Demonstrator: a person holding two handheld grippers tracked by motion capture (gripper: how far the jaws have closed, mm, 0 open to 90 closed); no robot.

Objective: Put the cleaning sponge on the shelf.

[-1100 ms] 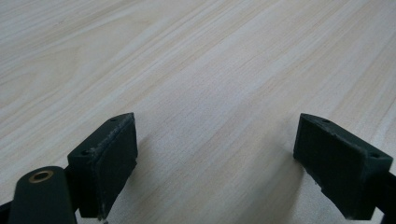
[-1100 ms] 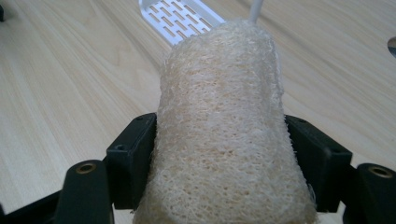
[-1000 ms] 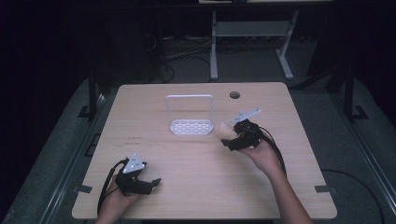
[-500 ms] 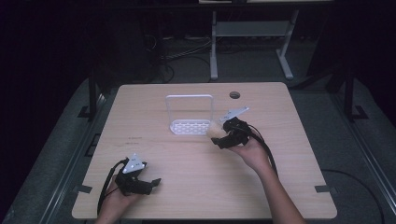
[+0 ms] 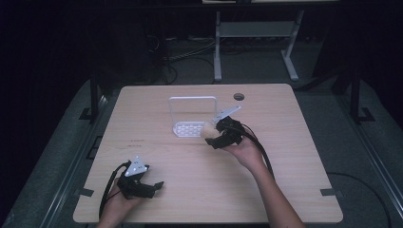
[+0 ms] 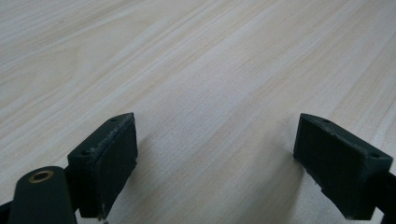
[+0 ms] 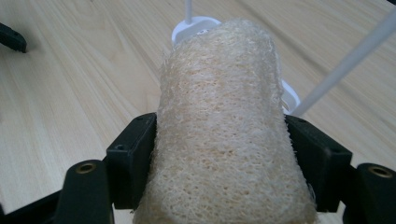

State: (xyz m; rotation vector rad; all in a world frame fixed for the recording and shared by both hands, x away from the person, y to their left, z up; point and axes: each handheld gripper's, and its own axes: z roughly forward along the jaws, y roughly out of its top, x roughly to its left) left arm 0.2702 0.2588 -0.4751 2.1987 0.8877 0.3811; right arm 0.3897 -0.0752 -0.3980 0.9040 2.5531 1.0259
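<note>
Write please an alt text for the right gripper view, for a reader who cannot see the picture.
A pale beige, fibrous loofah sponge is clamped between the two black fingers of the right gripper and rises up the middle of the picture. Behind it, on the light wooden table, stands a white plastic rack with thin upright rods.

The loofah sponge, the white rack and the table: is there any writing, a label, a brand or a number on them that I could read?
None can be read.
Loofah sponge: bare fibre, no label.
White rack: plain, no lettering.
Table: one faint dark mark near its left edge in the high view, too small to read.
Right gripper and left gripper: no readable marking.
</note>
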